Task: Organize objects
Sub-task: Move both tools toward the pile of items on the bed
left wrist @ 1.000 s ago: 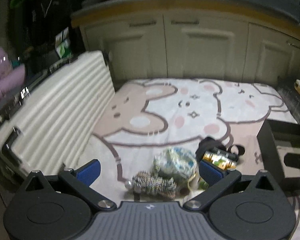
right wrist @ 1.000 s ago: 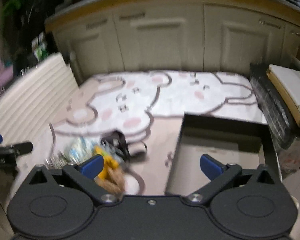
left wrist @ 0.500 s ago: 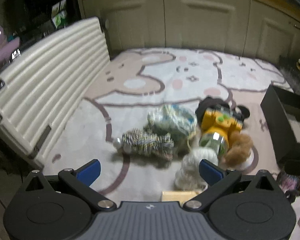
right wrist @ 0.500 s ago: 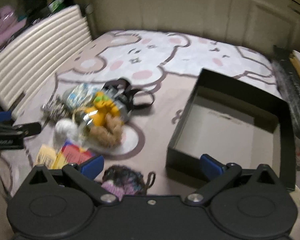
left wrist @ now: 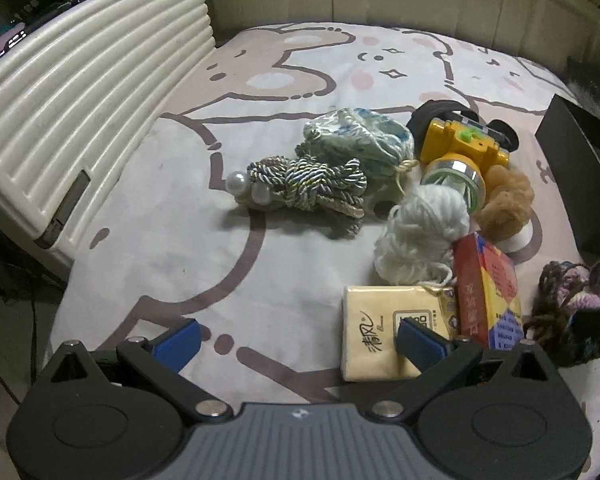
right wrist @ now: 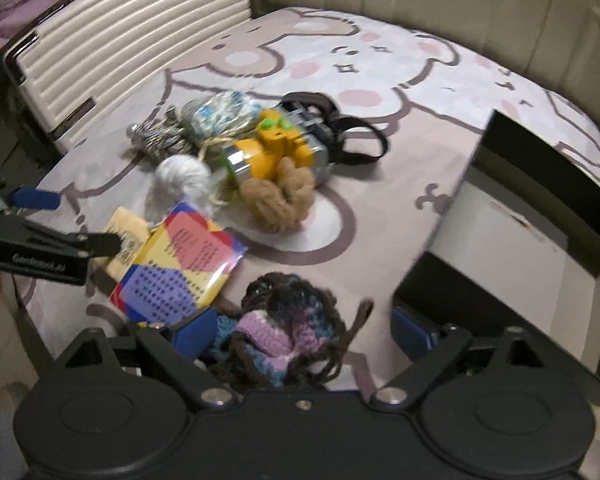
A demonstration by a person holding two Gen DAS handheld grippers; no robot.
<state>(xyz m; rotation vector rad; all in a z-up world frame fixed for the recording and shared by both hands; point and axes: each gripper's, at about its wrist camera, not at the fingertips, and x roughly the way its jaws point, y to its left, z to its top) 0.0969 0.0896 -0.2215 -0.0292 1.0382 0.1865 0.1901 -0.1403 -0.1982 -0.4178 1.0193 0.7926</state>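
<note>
A pile of small objects lies on a bear-print mat (left wrist: 220,240): a braided cord with pearls (left wrist: 300,182), a blue-white cloth pouch (left wrist: 360,140), a yellow headlamp (left wrist: 462,148), a white yarn ball (left wrist: 420,232), a brown scrunchie (left wrist: 504,204), a tissue pack (left wrist: 380,328), a red-yellow-blue packet (left wrist: 488,292) and a dark purple crocheted pouch (right wrist: 288,328). An open black box (right wrist: 512,240) sits to the right. My left gripper (left wrist: 300,342) is open, its right finger over the tissue pack. My right gripper (right wrist: 300,330) is open around the crocheted pouch.
A cream ribbed suitcase (left wrist: 80,100) lies along the mat's left edge. Cream cabinet doors (right wrist: 440,12) stand behind the mat. The left gripper also shows in the right wrist view (right wrist: 48,220), at the far left.
Both grippers have moved down and forward toward the pile. The tissue pack, packet and crocheted pouch have come into close view. Both stay open.
</note>
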